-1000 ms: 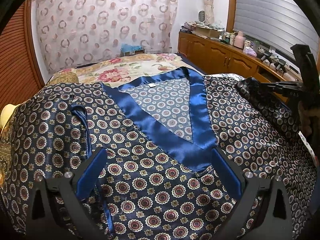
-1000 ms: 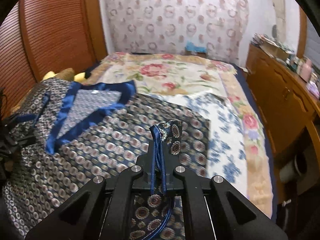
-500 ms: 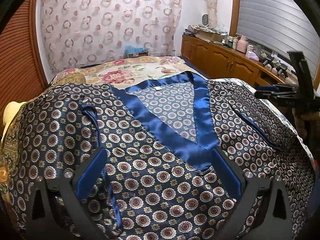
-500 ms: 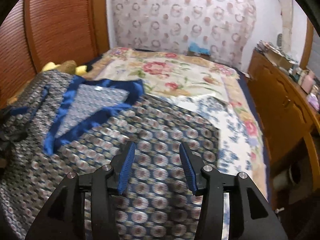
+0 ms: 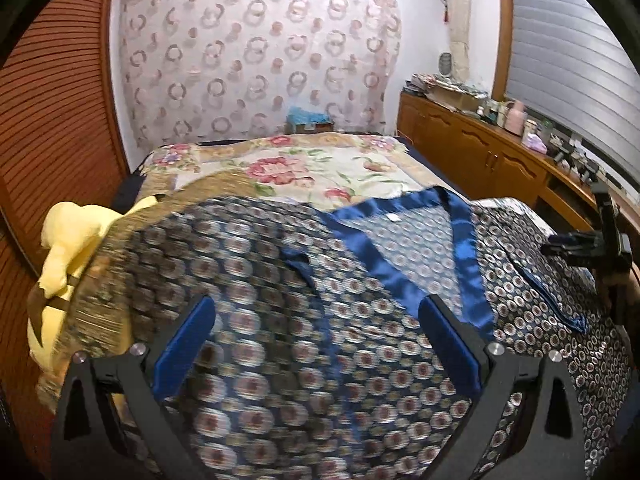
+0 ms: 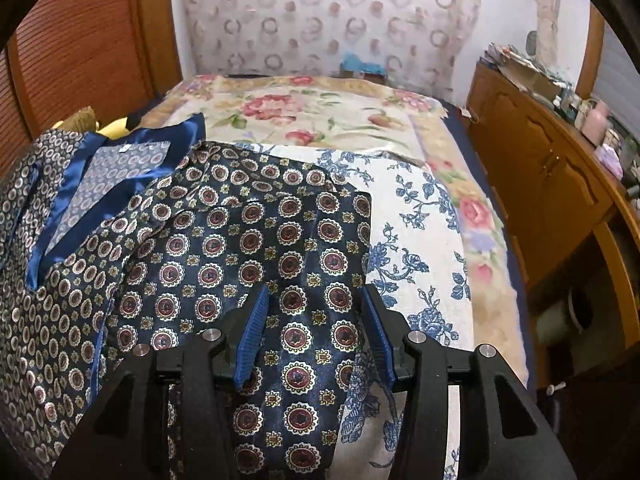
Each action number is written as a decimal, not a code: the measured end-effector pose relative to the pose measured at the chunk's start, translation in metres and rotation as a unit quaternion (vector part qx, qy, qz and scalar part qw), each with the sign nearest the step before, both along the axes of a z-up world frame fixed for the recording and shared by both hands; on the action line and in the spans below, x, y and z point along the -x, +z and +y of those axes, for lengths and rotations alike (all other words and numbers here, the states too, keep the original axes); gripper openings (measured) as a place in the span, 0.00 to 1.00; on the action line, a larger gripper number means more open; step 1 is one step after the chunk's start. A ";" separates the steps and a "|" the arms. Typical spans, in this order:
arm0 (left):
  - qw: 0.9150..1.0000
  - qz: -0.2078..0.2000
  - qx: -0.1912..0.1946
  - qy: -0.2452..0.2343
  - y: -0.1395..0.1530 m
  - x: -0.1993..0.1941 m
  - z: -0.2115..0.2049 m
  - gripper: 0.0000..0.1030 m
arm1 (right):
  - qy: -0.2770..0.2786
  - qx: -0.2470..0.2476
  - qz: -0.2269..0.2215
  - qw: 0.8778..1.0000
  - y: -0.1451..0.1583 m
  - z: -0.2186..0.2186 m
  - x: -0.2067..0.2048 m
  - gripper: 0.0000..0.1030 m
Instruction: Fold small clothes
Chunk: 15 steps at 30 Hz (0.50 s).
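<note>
A navy robe-like garment [image 5: 280,280] with round medallions and a blue satin collar [image 5: 400,276] lies spread on the bed. Its right sleeve [image 6: 260,240] lies folded across the body, and the blue cuff edge [image 5: 560,308] shows in the left wrist view. My right gripper [image 6: 315,290] hovers open just over that sleeve, with cloth under the gap and neither pad pressing on it. It also shows at the right edge [image 5: 580,248] of the left wrist view. My left gripper [image 5: 316,300] stands wide open above the garment's left side, holding nothing. That view is blurred.
A yellow plush toy [image 5: 68,240] sits at the bed's left edge by a slatted wooden door [image 5: 48,120]. The floral bedspread [image 5: 300,168] stretches beyond the garment. A blue-and-white flowered cloth [image 6: 420,220] lies under it. A cluttered wooden cabinet [image 6: 540,184] runs along the right.
My right gripper let go of the sleeve cuff, opened and sank; the sleeve now lies flat across the garment. My left gripper stayed open and swung left and upward.
</note>
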<state>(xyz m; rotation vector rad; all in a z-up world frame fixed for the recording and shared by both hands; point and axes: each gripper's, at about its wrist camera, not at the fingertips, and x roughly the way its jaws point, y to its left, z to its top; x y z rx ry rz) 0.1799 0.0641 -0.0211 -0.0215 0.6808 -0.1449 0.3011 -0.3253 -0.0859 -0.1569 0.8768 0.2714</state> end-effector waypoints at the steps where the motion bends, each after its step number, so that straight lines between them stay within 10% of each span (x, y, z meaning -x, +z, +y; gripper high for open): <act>1: 1.000 0.001 -0.002 0.008 0.002 -0.002 0.009 0.96 | 0.000 -0.003 0.001 1.000 0.000 -0.001 0.000 0.48; 15: 0.996 0.045 0.014 0.072 -0.011 -0.040 0.093 0.61 | -0.004 -0.008 0.005 1.000 -0.001 -0.003 -0.002 0.53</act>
